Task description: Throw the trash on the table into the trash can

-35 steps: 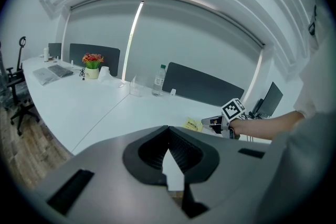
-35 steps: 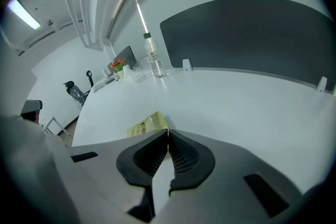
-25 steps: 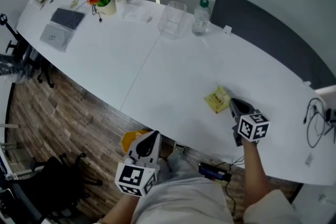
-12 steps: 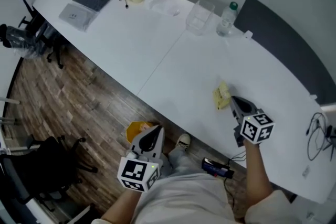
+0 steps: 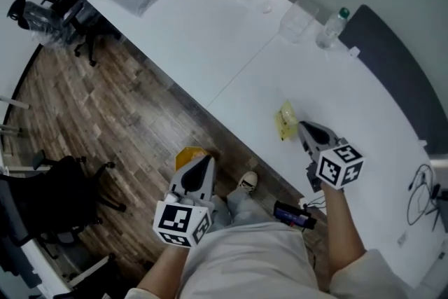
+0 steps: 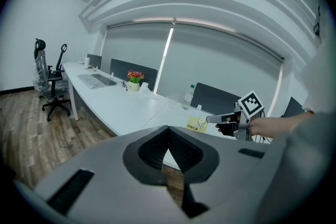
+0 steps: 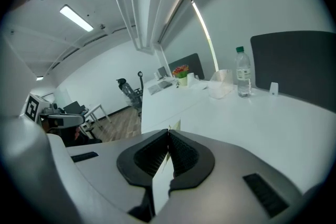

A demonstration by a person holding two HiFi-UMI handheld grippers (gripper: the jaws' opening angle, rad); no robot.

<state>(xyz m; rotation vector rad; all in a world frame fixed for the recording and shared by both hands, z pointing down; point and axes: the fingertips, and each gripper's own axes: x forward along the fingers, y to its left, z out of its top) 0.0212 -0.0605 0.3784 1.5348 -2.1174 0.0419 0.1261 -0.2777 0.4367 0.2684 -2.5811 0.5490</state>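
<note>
The long white table (image 5: 210, 45) runs from ten o'clock to four o'clock in the head view. The job looks about half done: the trash is picked up but not yet dropped. What looks like the trash can (image 5: 186, 155), yellow at the top, stands on the floor at seven o'clock, just off the table's near edge and partly hidden by the left gripper (image 5: 204, 163). That gripper hangs at six o'clock over the floor, its jaws pressed together on nothing. The right gripper (image 5: 302, 127), at four o'clock, is clamped on a yellow scrap of paper (image 5: 285, 122). The scrap sticks out of its tips toward ten o'clock, above the tabletop and well apart from the can. What remains is carrying the paper to the can and letting go.
</note>
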